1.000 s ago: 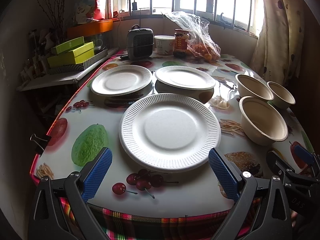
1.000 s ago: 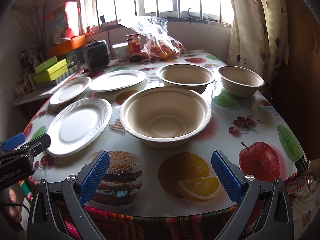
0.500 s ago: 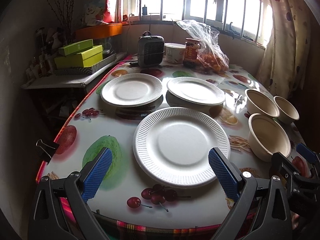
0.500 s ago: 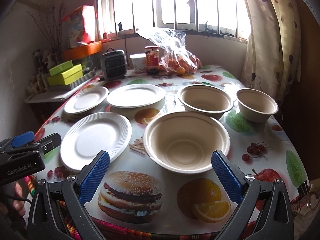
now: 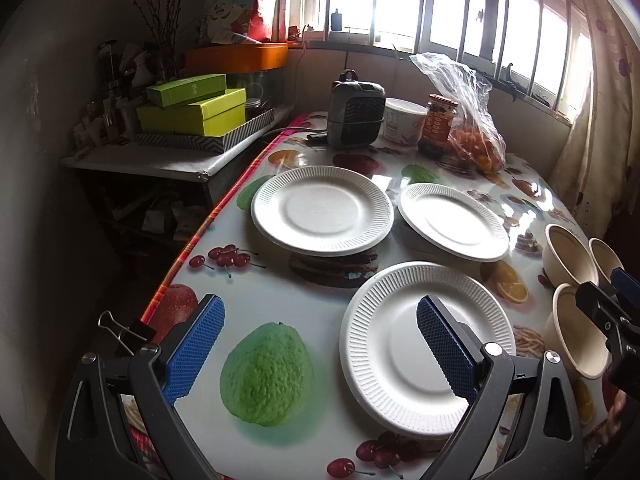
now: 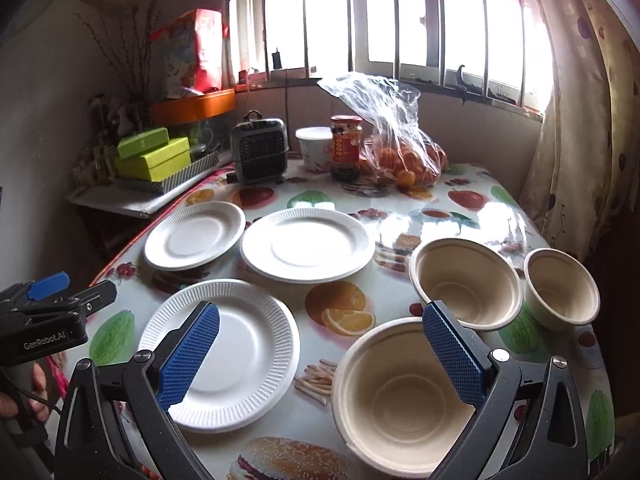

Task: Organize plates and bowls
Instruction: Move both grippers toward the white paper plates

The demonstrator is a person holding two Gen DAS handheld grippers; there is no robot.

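Observation:
Three white paper plates lie apart on the fruit-print table: a near one (image 5: 400,344) (image 6: 248,344), a far left one (image 5: 322,208) (image 6: 194,240) and a far middle one (image 5: 452,220) (image 6: 306,244). Three beige bowls stand on the right: a large near one (image 6: 396,396), a middle one (image 6: 466,280) and a small one (image 6: 560,292). My left gripper (image 5: 320,348) is open and empty above the table's near left part. My right gripper (image 6: 320,352) is open and empty, above the gap between the near plate and the large bowl.
At the table's far end stand a small grey heater (image 6: 260,152), a white tub (image 6: 314,148), a red jar (image 6: 346,146) and a plastic bag of oranges (image 6: 400,152). A side shelf with green boxes (image 5: 192,110) stands to the left. A curtain (image 6: 580,140) hangs at the right.
Both grippers have risen and drawn back from the table, and the left one has swung to the left. The plates and bowls have not moved.

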